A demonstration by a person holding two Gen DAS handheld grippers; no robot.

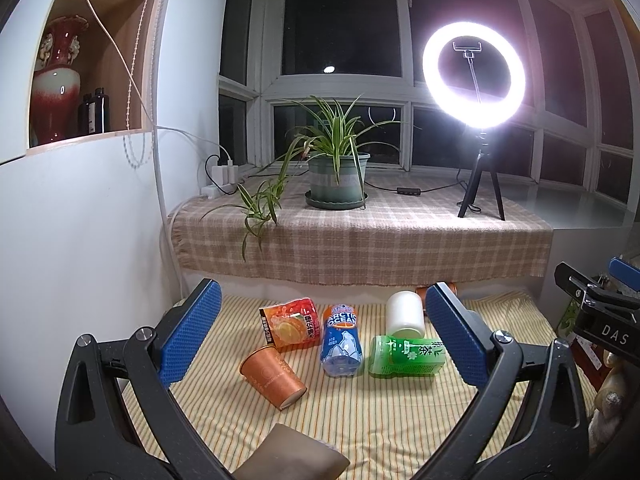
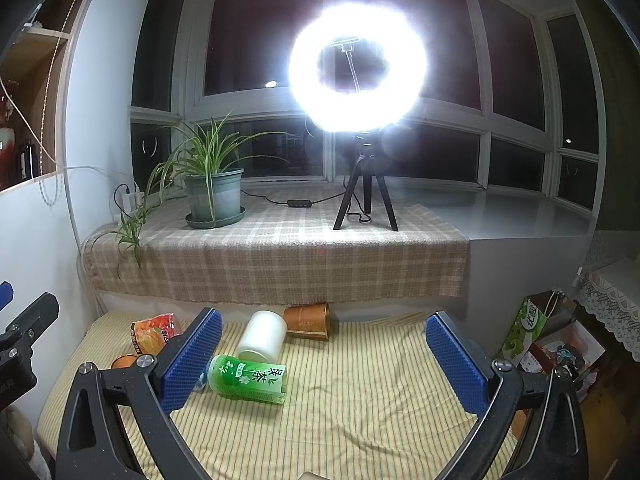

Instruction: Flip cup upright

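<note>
On the striped cloth (image 1: 360, 420), my left gripper (image 1: 322, 334) hangs wide open and empty above the orange cup (image 1: 273, 376), lying on its side (mouth toward me). From the right wrist, my right gripper (image 2: 324, 360) gapes empty too; the cup (image 2: 124, 361) peeks out behind its left finger.

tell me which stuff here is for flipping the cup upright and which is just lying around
For the job:
- orange paper cup, on its side
- left gripper, open
- right gripper, open

Lying about:
- white cup
- blue bottle
- green tea bottle
- orange snack pack
- potted plant
- ring light
</note>
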